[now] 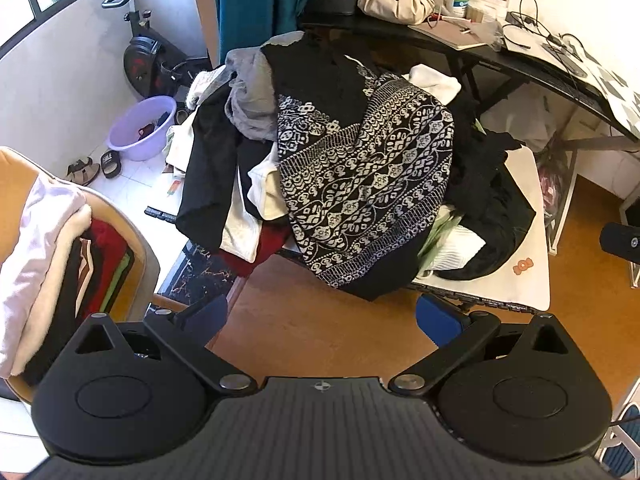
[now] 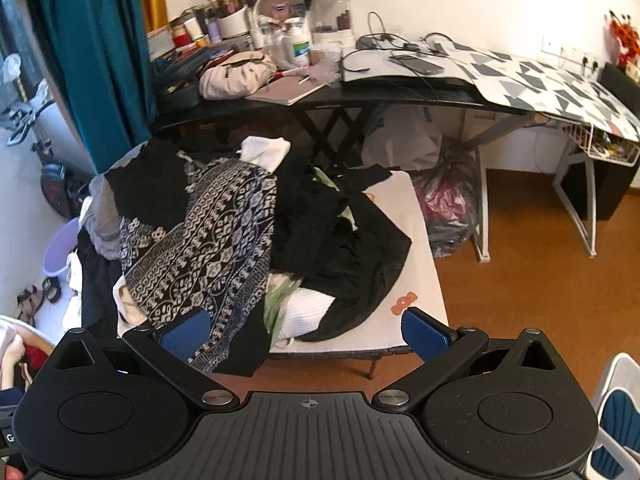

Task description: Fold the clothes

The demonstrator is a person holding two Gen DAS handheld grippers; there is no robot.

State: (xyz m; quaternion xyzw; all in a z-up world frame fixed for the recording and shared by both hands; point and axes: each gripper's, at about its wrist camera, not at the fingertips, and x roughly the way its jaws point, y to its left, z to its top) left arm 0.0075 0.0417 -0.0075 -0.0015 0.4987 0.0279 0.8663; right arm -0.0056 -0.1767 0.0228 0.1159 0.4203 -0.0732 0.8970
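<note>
Black-and-white print cloth (image 1: pixel 360 168): draped over the top of the pile, front edge hanging past the table's near edge; also seen from the right wrist (image 2: pixel 208 240).
Pile (image 1: pixel 224 148): unfolded clothes heaped on the table, mostly black, with grey, white, red and pale green pieces mixed in.
Black garment (image 2: pixel 352 248): spread on the right side of the pile, lying on the table top.
White item (image 2: pixel 308 312): ribbed, under the black garment's edge, near the table's front.
Table (image 1: pixel 528 280): low, white top, right part bare; small orange mark (image 2: pixel 404 302) near its front corner.
Left gripper (image 1: pixel 320 316): jaws wide apart, nothing between the blue pads; held above the floor just short of the pile, no contact.
Right gripper (image 2: pixel 306 334): jaws wide apart, empty; left pad (image 2: pixel 186 334) appears in front of the print cloth's hanging edge, contact cannot be told.
Folded stack (image 1: pixel 52 248): pink, cream, black, red and green items on a tan seat to the left, apart from the table.
Basin (image 1: pixel 140 128): lilac, on the tiled floor beyond the pile, sandals (image 1: pixel 84 170) beside it.
Desk (image 2: pixel 360 96): black, cluttered, behind the table.
</note>
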